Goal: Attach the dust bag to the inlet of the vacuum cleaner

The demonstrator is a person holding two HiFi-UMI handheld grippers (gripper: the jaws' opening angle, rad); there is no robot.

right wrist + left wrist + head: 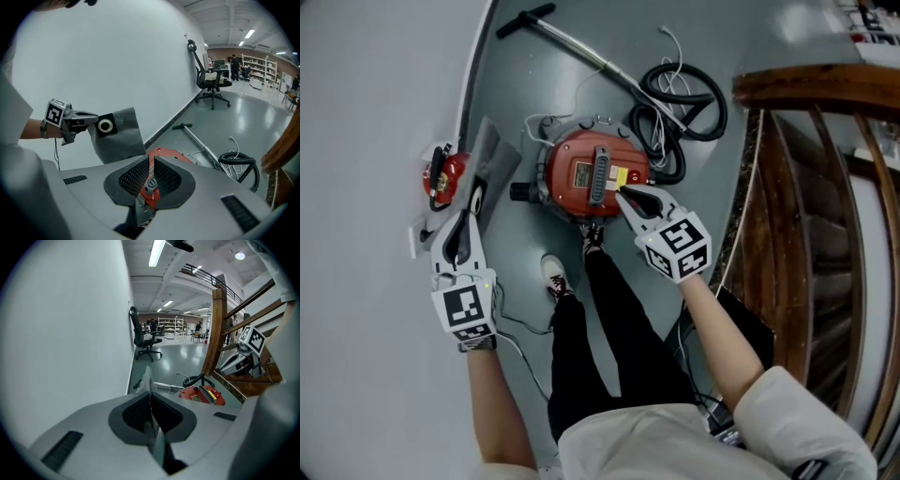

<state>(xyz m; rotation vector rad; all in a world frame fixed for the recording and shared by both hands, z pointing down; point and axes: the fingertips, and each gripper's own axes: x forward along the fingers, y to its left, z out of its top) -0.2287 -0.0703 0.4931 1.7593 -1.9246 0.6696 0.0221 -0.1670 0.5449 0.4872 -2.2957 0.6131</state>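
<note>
Holding a grey cloth dust bag [499, 155] next to a round red vacuum cleaner [581, 169] on the grey floor [516, 84].
The left gripper [474, 195] is pinched tight on the edge of the bag, by the bag's black card with a round hole [106, 125]. The bag hangs flat near the white wall [366, 94], to the left of the vacuum. I cannot tell what is inside it. The right gripper [624, 194] is squeezed closed with nothing in it, and its tip is over the vacuum's red lid, which is on. A black hose [684, 94] lies coiled behind the vacuum, with a long metal pipe [581, 47] beside it.
</note>
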